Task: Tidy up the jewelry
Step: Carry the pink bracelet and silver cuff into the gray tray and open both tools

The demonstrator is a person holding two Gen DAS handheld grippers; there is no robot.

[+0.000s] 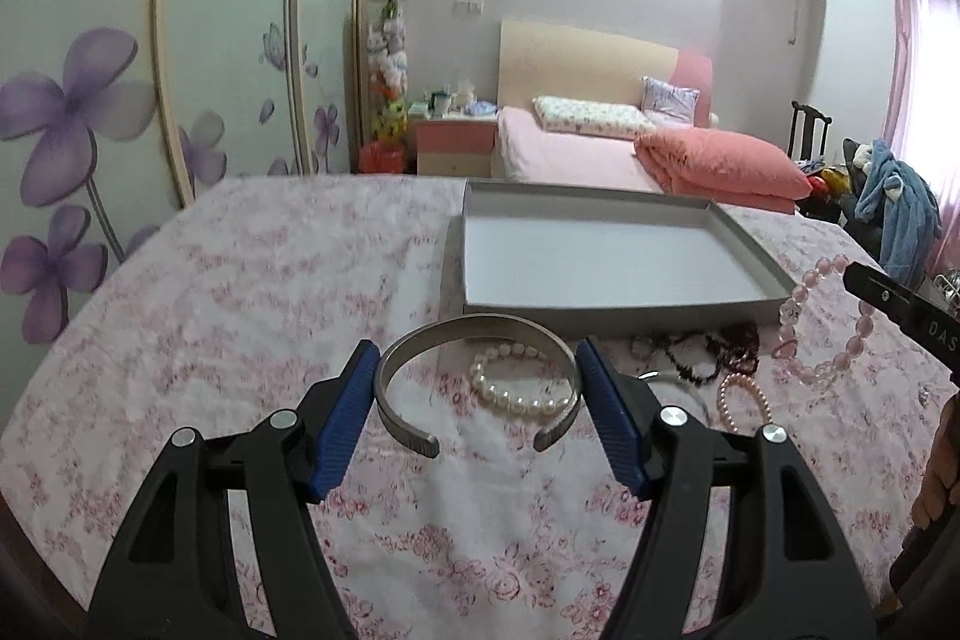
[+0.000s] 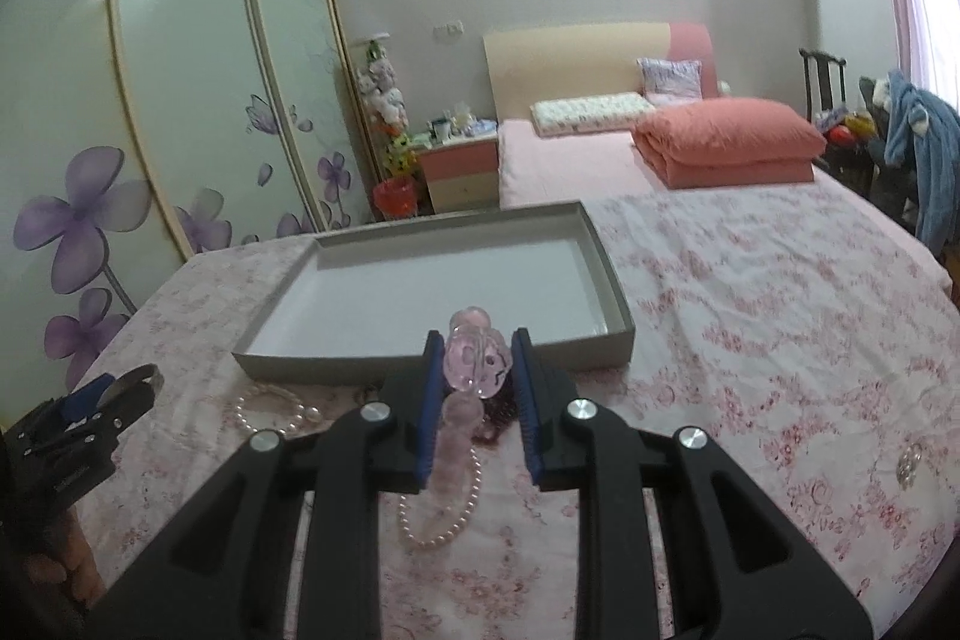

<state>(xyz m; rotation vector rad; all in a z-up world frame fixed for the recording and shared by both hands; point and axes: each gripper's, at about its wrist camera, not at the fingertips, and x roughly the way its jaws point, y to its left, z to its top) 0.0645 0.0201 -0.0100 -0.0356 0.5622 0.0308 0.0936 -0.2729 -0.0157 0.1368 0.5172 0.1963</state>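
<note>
My left gripper [image 1: 478, 349] is shut on a silver cuff bangle [image 1: 474, 325], its blue pads pressing the bangle's two sides, opening toward the camera. Behind the bangle a white pearl bracelet [image 1: 510, 391] lies on the floral cloth. My right gripper [image 2: 477, 343] is shut on a pink glass-bead bracelet [image 2: 477, 361], which hangs below the pads. In the left wrist view that pink bracelet [image 1: 822, 322] dangles from the right gripper [image 1: 888, 295] at the right edge. An empty grey box tray [image 2: 432, 361] stands just beyond both grippers.
Dark bead bracelets [image 1: 720, 349] and a pink pearl bracelet [image 2: 444, 514] lie on the cloth in front of the tray. A small shiny piece [image 2: 909, 460] sits alone to the right. The left gripper [image 2: 102, 400] shows at the left edge. A bed and wardrobe lie beyond.
</note>
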